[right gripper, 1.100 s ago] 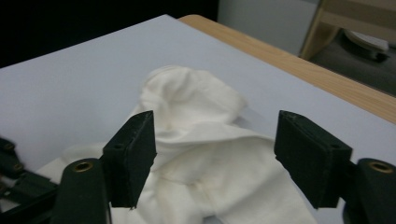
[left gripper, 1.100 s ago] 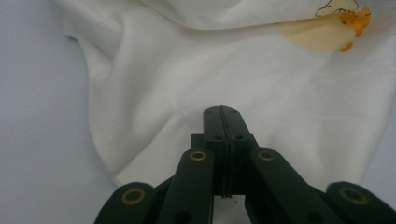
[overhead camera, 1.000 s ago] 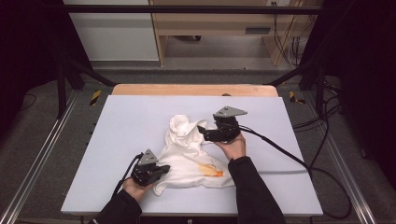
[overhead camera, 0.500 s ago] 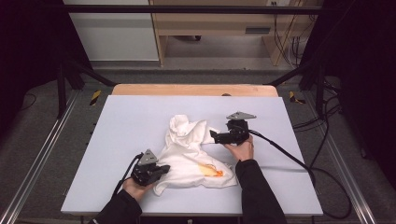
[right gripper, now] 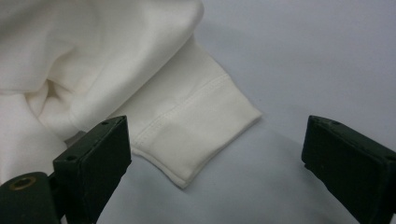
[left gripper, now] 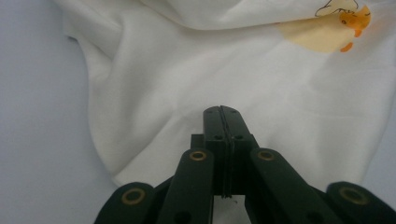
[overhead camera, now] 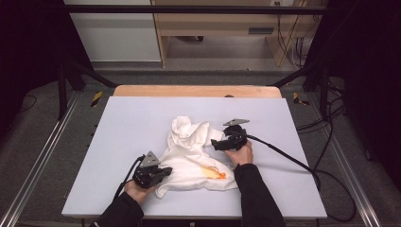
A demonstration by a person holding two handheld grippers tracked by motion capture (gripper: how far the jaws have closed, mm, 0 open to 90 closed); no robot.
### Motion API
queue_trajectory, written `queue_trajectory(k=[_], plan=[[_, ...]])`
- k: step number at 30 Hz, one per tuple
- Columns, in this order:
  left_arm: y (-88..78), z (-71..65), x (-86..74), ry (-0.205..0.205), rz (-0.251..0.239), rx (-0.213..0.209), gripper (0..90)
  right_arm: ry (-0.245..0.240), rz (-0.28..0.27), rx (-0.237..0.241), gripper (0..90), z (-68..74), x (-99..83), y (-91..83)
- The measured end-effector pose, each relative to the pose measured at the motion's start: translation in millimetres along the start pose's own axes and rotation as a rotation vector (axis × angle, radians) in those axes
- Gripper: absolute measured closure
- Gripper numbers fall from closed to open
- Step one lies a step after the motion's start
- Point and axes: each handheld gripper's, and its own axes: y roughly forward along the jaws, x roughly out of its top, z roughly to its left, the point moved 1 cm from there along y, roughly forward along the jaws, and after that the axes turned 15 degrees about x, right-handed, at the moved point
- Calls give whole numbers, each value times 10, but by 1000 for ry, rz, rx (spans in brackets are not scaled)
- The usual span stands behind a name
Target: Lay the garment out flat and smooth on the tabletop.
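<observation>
A crumpled white garment (overhead camera: 194, 151) with an orange duck print (overhead camera: 215, 172) lies mid-table. My left gripper (overhead camera: 166, 171) sits at its near left edge, jaws pressed together, a sliver of the cloth (left gripper: 163, 93) pinched between them. In the left gripper view the left gripper (left gripper: 222, 112) points across the fabric toward the duck print (left gripper: 336, 28). My right gripper (overhead camera: 213, 144) is low at the garment's right side. Its jaws stand wide in the right gripper view (right gripper: 217, 140) and have just closed a little. The sleeve cuff (right gripper: 201, 126) lies flat between them, untouched.
The pale grey table top (overhead camera: 142, 118) has bare room all round the garment. A black cable (overhead camera: 283, 156) trails from the right gripper off to the right edge. A wooden strip (overhead camera: 189, 91) runs along the far edge.
The right hand has come down and moved nearer and rightward, from above the garment's bunched top to the sleeve at table level. The left hand has stayed put.
</observation>
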Motion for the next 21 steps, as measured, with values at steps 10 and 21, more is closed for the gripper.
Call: queue_trajectory(k=[10,21], plan=[[0,-1,0,0,0,1,894,-52,11,41,456,45,-33,0],[0,-1,0,1,0,1,894,-26,2,92,851,48,8,-55]])
